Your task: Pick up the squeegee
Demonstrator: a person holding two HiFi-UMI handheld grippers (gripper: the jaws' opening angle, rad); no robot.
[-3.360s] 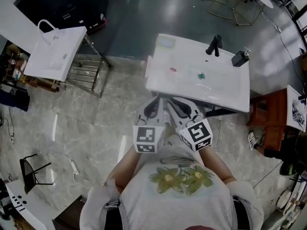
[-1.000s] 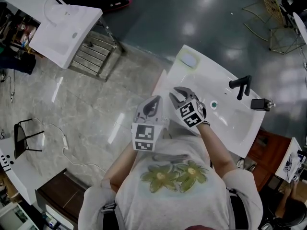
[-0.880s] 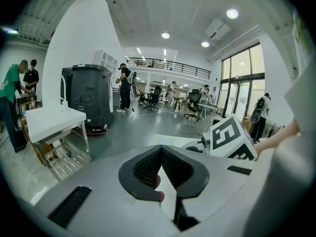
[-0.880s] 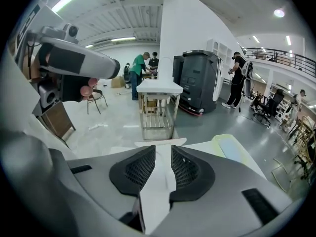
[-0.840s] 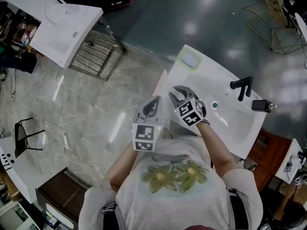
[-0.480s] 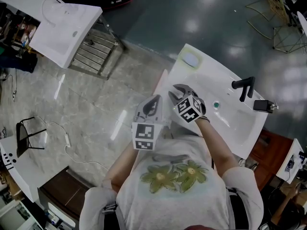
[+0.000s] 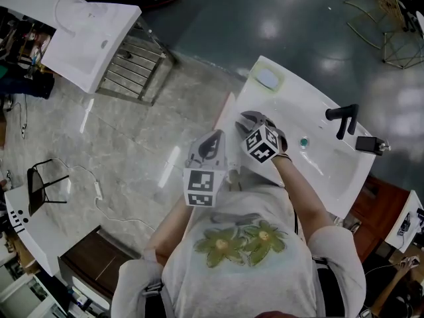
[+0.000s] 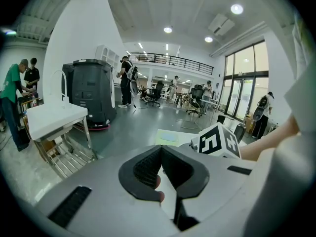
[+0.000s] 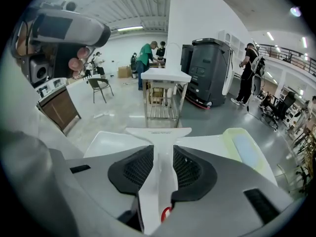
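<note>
The white T-shaped squeegee (image 9: pixel 159 132) lies along the left end of the white sink top (image 9: pixel 207 144), its blade pointing away from me. Its handle runs back between the jaws of my right gripper (image 9: pixel 163 154), whose black pads press on both sides of it. From the head view, that right gripper (image 7: pixel 250 120) reaches over the sink's left end, where the squeegee (image 7: pixel 226 109) shows as a pale strip. My left gripper (image 7: pixel 212 142) hangs beside it over the floor, away from the sink. The left gripper (image 8: pixel 162 154) is shut and holds nothing.
The sink (image 7: pixel 324 167) carries a black faucet (image 7: pixel 344 119), a black soap dispenser (image 7: pixel 368 144), a green drain plug (image 7: pixel 304 142) and a pale green tray (image 7: pixel 267 79). A second white sink on a metal rack (image 7: pixel 86 38) stands to the left. People and a dark machine (image 8: pixel 91 95) are farther off.
My right gripper has gone forward and left from beside the left one to the sink's left end. It now has the squeegee handle between its jaws. The left gripper has barely moved.
</note>
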